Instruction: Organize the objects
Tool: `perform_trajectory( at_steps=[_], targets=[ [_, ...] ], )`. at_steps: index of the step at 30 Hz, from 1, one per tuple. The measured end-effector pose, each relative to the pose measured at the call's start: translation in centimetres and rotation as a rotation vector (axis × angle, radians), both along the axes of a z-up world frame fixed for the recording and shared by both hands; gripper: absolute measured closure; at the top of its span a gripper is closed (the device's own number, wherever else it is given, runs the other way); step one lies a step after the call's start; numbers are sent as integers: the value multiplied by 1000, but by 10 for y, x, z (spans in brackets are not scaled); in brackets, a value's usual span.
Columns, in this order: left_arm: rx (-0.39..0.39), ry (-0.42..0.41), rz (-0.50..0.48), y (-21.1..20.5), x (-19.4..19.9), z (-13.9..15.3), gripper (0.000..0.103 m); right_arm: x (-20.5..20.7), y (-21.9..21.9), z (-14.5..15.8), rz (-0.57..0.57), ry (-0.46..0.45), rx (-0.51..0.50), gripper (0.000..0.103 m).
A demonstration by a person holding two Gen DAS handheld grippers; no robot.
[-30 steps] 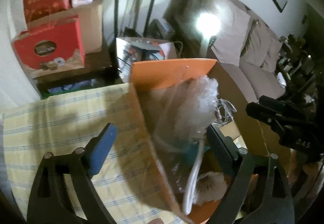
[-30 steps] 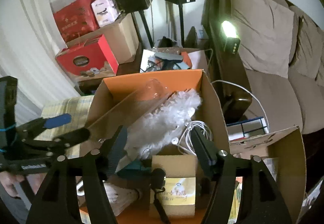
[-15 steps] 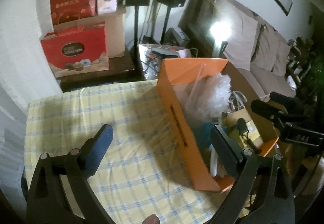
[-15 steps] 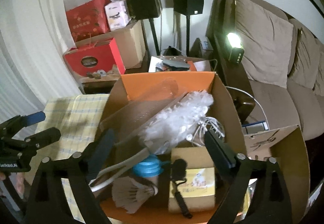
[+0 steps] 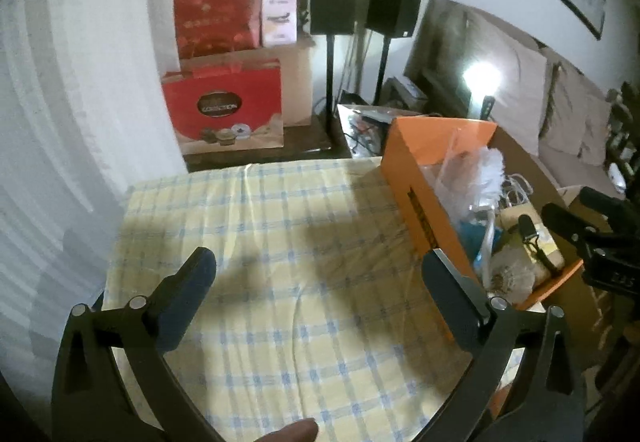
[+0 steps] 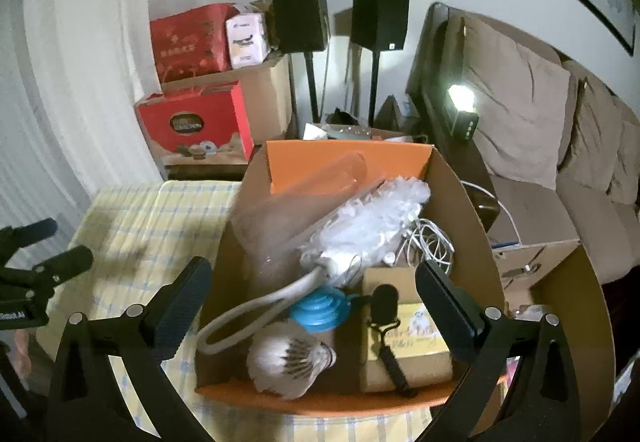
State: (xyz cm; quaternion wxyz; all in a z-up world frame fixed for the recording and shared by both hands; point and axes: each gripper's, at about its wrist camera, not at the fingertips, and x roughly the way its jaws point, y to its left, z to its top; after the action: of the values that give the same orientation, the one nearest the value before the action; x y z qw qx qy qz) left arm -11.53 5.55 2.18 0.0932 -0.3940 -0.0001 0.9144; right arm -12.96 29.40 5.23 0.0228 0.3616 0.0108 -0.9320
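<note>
My left hand-held gripper (image 5: 318, 280) hangs over the bare checked tabletop (image 5: 280, 234). Its jaws are opening and nothing lies between them. It tilts down toward the cloth, with the box at its right.

To the right stands the orange box (image 6: 348, 158), on the tabletop's right part, crammed with the things to sort. My right hand-held gripper (image 6: 314, 290) points down into it, jaws spread wide and empty, above the near half of the load.

Inside, going left to right: a clear plastic sleeve (image 6: 304, 198) leans at the far left, light and crinkly, likely slippery. The white duster (image 6: 372, 218) lies slantwise, its head soft and fluffy, so I would take it by the stiff looped handle (image 6: 256, 314) at the near left. A shuttlecock (image 6: 292, 362) lies at the near wall; it is feather-light and easily crushed, so I would pinch it gently at the cork. A blue lid (image 6: 320, 314) sits just behind it. The small carton (image 6: 408, 338) at the near right looks rigid, good for a flat-sided grip, though a black strap tool (image 6: 386, 326) lies across it. A tangle of white cable (image 6: 428, 242) lies beyond, limp and prone to snag.
</note>
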Motion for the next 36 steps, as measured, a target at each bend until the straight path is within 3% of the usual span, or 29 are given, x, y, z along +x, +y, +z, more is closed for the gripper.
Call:
perform_trajectory(
  at_steps=[11, 22, 27, 36],
  targets=[
    [92, 32, 36, -27, 42, 1, 0, 48, -20, -5, -8, 66, 2, 0],
    [75, 66, 88, -41, 78, -3, 0, 85, -22, -8, -24, 90, -9, 0],
    [24, 74, 95, -38, 95, -8, 0, 102, -23, -13, -52, 100, -6, 0],
    [41, 63, 87, -35, 113, -12, 0, 126, -25, -18, -64, 109, -14, 0]
  ],
)
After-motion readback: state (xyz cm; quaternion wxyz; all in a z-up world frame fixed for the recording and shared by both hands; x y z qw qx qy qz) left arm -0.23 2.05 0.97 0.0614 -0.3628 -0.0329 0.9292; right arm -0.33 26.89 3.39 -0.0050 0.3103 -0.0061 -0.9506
